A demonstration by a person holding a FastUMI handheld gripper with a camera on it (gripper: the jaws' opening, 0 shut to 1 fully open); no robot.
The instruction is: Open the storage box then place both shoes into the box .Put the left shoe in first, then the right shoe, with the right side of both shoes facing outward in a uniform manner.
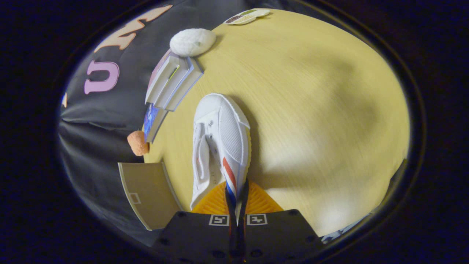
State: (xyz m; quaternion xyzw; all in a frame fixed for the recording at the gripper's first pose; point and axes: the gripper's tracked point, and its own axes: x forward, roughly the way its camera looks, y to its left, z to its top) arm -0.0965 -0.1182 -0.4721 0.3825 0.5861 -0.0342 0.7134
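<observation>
Tool [237,205] clamped narrow on white sneaker [220,146] side wall, toe toward 12 o'clock above table [311,110]. Books [172,82] at 11 o'clock.

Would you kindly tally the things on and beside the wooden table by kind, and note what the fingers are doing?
Shoes: 1, a white sneaker, its side pinched between the fingers
Books: 3, leaning stack
White pouf: 1
Orange ball: 1
Cardboard flap: 1
Flat sticker-like item: 1
Total: 8
</observation>
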